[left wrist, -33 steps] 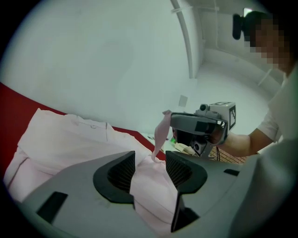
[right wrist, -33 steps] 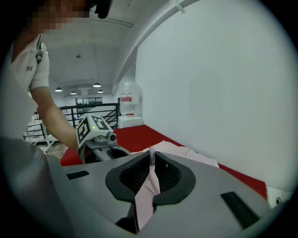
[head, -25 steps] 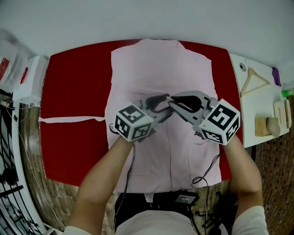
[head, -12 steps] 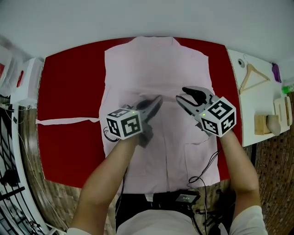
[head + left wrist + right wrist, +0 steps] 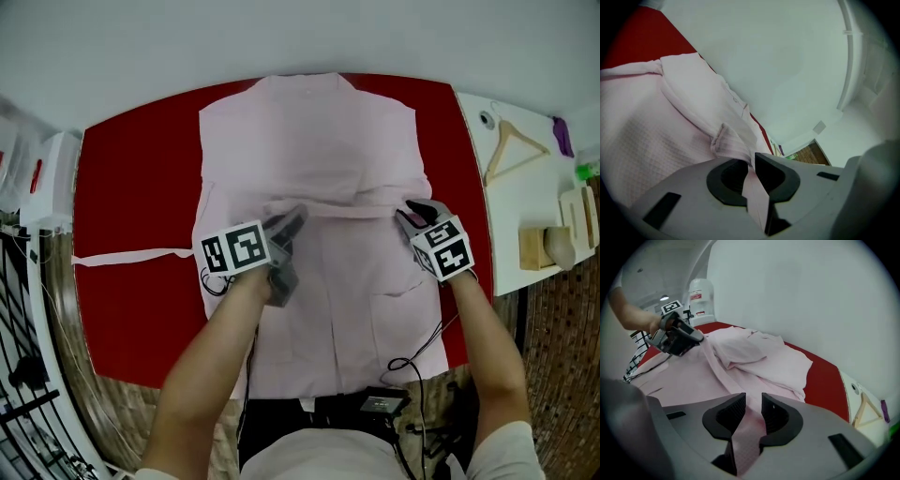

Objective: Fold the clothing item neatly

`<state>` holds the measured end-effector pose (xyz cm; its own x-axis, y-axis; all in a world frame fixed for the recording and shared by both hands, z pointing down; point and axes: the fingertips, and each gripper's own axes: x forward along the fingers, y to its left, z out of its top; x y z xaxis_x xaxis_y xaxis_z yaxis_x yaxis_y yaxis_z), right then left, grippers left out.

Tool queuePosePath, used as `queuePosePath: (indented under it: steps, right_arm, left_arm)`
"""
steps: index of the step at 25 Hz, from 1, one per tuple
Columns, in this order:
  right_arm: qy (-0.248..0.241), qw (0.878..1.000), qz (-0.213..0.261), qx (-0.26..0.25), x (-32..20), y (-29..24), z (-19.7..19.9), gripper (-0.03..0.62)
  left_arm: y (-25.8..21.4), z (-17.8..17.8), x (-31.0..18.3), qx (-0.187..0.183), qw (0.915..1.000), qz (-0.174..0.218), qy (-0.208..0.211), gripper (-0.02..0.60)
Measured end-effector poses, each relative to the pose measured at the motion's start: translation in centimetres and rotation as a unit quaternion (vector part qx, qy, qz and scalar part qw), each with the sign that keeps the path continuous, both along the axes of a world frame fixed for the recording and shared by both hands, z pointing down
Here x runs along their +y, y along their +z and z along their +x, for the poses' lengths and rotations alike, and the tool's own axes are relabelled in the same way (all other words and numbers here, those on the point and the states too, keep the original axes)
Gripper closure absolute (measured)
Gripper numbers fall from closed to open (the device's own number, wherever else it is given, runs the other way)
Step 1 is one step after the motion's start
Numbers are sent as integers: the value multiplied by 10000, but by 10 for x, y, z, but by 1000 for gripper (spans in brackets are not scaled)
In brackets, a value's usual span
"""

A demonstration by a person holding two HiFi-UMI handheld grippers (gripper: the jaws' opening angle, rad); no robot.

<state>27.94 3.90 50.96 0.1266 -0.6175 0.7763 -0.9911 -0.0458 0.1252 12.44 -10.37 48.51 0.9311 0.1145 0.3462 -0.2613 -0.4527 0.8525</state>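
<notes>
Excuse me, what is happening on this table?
A person is folding a pink shirt spread on a red cloth, holding a gripper in each hand. The left gripper has just closed its fingers on a raised fold across the shirt's middle. The right gripper has just been closing around the same fold, with a gap left between its fingers.

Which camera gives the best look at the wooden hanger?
The head view: the whole wooden hanger lies flat on the white side table, seen from above. The right gripper view catches it small at its lower right edge; the left gripper view doesn't show it.
</notes>
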Motion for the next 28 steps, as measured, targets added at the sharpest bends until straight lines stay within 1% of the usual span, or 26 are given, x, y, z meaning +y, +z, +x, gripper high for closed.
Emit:
queuePosePath:
  steps: [5,8,10,14,20,23,26,28]
  right_arm:
    - [124,9998,-102,-120,9,18,6,482]
    - [112,9997,-132,-175,13,25,6,482]
    - [128,9996,-66,-234,13,26,7,482]
    - [57,9998,75,-201,12,21,8,482]
    - [-80,9993,310,-196,2,4,8,482]
    - [-173,9988,430,-152,-4,-7,5,482]
    - [-211,9983,541,-62,-8,-24,-7,482]
    - [-298,9976,618,8,-14,-35,-24,482]
  left_arm:
    - [6,-27,-7,-233,9997,86,-18,518]
    - [9,-48,-19,-427,9985,300,-178,518]
    - [8,-58,-25,-450,9975,455,-303,518]
    - [-3,-72,-30,-290,9953,764,-517,518]
    - [-13,-104,-39,-365,9901,987,-932,518]
    - [-27,-122,-42,-306,9866,1176,-1085,518]
    - [-44,-136,-45,-32,9841,1362,-1140,518]
    - [-50,-147,-48,180,9823,1427,-1204,518]
